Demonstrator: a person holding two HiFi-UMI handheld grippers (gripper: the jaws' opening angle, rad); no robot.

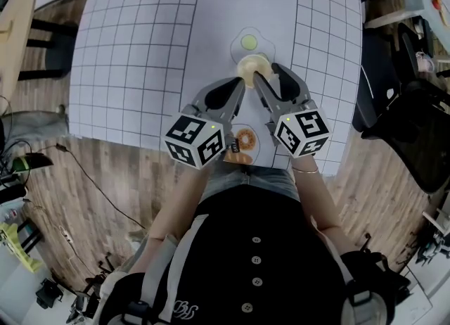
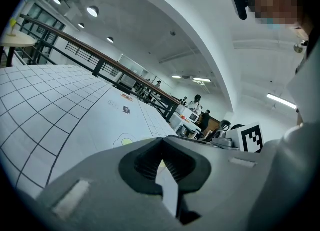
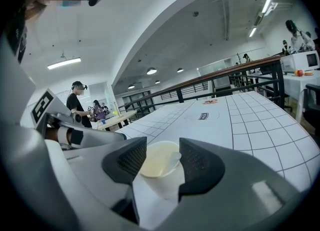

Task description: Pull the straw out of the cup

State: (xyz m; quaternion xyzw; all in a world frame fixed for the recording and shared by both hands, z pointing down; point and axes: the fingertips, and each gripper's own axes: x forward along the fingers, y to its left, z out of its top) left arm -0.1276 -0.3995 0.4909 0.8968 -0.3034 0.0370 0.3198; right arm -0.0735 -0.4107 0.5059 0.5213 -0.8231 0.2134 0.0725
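Right gripper is gaping wide astride the paper cup; left gripper, just beside the cup, is pinching shut on nothing. No straw is plainly showing.

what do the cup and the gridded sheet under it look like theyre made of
Small cream round cup: likely paper, matte, with a thin rim; thin plastic is possible. White gridded table sheet: printed paper or vinyl, flat, matte, with printed lines.
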